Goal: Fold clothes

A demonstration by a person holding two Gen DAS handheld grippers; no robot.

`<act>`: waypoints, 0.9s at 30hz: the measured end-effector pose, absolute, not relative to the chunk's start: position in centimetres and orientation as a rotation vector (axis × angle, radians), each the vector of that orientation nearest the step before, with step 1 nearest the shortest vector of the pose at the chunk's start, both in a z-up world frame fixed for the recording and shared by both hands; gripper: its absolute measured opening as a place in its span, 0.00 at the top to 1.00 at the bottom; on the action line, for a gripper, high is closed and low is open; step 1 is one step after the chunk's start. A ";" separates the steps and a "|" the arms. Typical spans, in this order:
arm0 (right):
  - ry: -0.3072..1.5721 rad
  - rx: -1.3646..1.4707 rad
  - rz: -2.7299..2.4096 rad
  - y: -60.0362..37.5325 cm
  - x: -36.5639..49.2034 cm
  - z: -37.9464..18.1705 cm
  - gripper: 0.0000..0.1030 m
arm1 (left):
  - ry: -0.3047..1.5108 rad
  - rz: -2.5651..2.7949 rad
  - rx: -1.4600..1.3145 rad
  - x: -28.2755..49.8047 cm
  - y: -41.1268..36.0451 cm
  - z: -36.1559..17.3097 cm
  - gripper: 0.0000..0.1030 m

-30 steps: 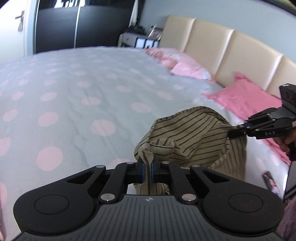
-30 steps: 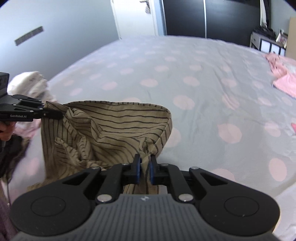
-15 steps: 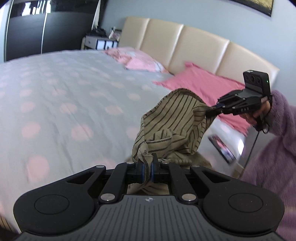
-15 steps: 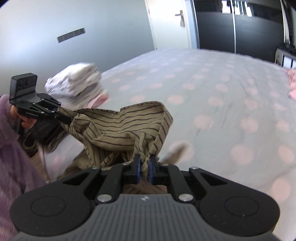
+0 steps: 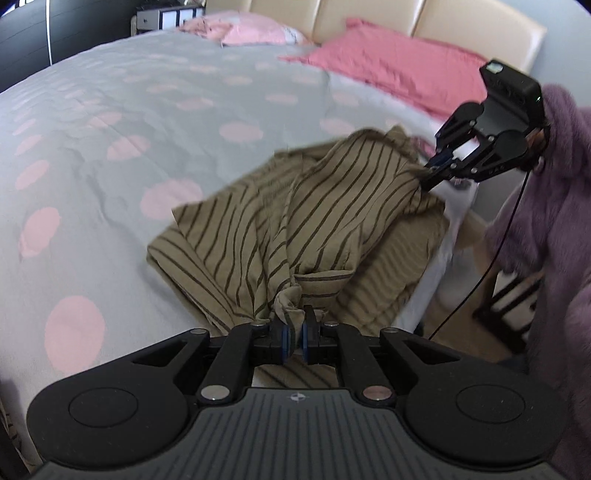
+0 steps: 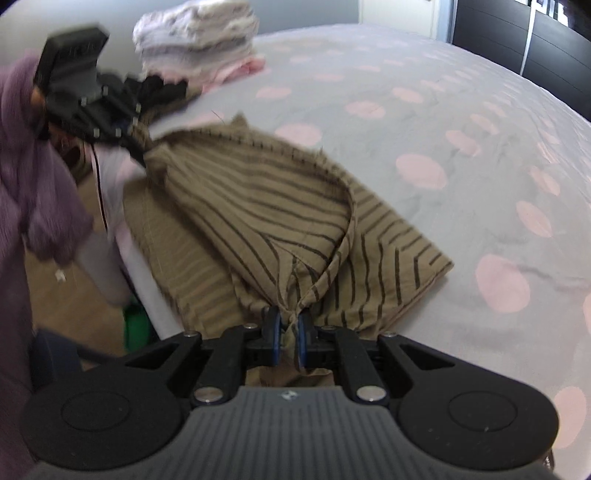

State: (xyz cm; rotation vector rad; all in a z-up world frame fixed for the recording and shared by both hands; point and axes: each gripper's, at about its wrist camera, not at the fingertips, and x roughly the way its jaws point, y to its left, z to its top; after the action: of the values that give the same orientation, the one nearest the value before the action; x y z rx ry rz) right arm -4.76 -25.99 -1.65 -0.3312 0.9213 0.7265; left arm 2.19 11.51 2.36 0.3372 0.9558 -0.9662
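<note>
A tan garment with dark stripes (image 5: 295,221) lies partly on the grey, pink-dotted bed cover (image 5: 147,110) near the bed's edge. My left gripper (image 5: 293,332) is shut on one bunched corner of it. In the same view my right gripper (image 5: 430,177) holds the other corner, lifted a little above the bed. In the right wrist view the garment (image 6: 295,221) fans out from my right gripper (image 6: 289,328). Its jaws are opening slightly, with a twist of cloth still pinched between them. My left gripper (image 6: 138,155) shows blurred at the far corner.
Pink pillows (image 5: 388,62) lie against a beige headboard (image 5: 461,22). A stack of folded laundry (image 6: 195,37) and dark clothes (image 6: 162,92) sit near the bed's corner. Purple sleeves (image 5: 554,221) flank the bed edge. A green object (image 6: 136,328) is on the floor.
Both grippers have come down and towards the bed's edge. The garment, hanging in the air before, now has its lower part spread on the cover.
</note>
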 end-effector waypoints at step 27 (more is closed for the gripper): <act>0.875 -0.197 0.509 -25.0 0.0 -0.3 0.98 | 0.850 -0.849 0.431 2.9 5.7 3.3 0.96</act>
State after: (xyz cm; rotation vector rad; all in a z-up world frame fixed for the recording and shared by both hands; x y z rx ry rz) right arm -0.02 -25.02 -0.32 -0.1970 0.8748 0.5093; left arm 2.90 5.72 3.35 0.4314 0.8504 -0.8493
